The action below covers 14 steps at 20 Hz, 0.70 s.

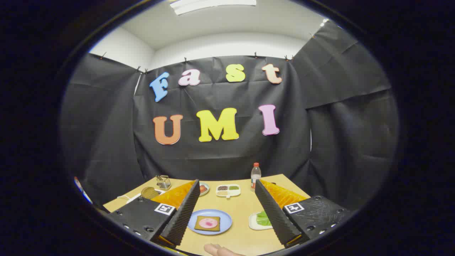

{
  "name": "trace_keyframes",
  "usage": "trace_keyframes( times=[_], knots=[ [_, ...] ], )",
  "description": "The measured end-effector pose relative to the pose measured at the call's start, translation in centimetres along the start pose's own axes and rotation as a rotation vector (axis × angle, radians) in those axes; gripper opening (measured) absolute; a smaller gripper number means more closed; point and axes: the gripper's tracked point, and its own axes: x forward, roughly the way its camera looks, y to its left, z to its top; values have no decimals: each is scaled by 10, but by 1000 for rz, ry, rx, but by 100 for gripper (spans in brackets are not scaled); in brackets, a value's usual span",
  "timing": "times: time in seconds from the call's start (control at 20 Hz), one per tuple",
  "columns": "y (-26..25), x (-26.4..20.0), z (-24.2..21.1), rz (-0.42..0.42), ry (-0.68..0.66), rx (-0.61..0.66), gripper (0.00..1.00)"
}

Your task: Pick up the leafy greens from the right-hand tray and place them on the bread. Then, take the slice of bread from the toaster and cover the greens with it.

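My gripper [226, 209] is open and holds nothing, its two black ribbed fingers [185, 213] spread wide above the wooden table [241, 209]. Between the fingers, close to the left one, a blue plate [227, 223] carries a slice of bread [207, 223] with a pink round topping. The leafy greens [263, 218] lie on a small white tray [253, 222] tucked against the right finger, which hides part of it. A toaster [163, 182] stands at the table's far left, beyond the left finger. I cannot make out a slice in it.
A divided white dish [228, 191] of small foods and a clear bottle with a red cap [255, 176] stand at the back of the table. A small plate [203, 188] peeks out behind the left finger. A person's hand [218, 250] rests at the table's near edge.
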Motion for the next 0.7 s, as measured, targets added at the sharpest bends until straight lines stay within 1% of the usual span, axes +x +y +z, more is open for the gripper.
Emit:
trace_keyframes(
  times=[0.05, 0.2, 0.7],
  knots=[
    [-1, 0, 0, -17, -12, -23, 95],
    [7, -2, 1, -21, -34, -48, 96],
    [-10, 9, -1, -44, -33, -34, 96]
  ],
)
